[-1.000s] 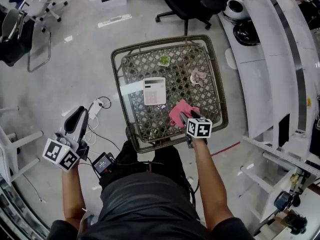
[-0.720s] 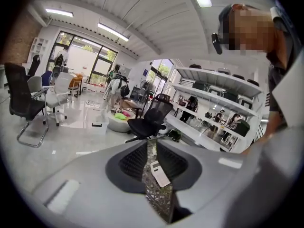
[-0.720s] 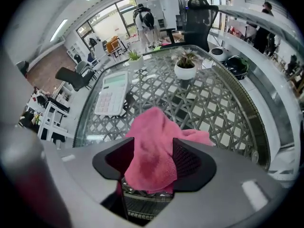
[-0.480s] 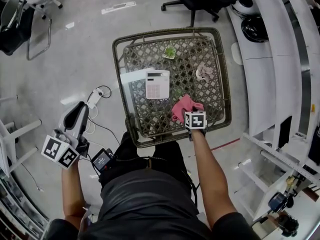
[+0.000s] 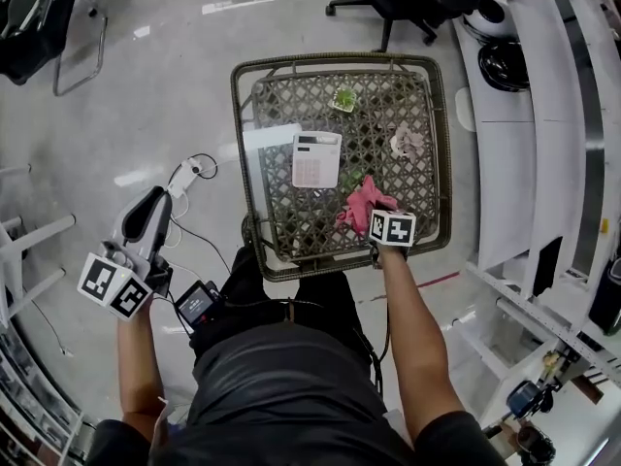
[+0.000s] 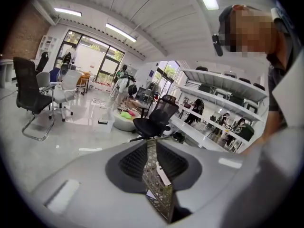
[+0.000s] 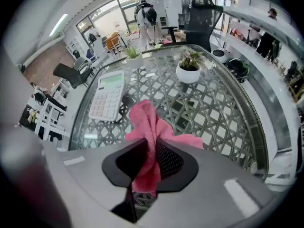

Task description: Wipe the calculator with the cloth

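The left gripper hangs off the table's left side, over the floor, its jaws drawn together to a thin slit with nothing between them; the wicker table with a glass top stands in the middle; the white calculator lies flat on its left-centre part, beside a white sheet; the pink cloth is bunched near and right of the calculator, apart from it; the right gripper points steeply down at the table's near right part, its jaws just closed and now pinching a fold of the cloth.
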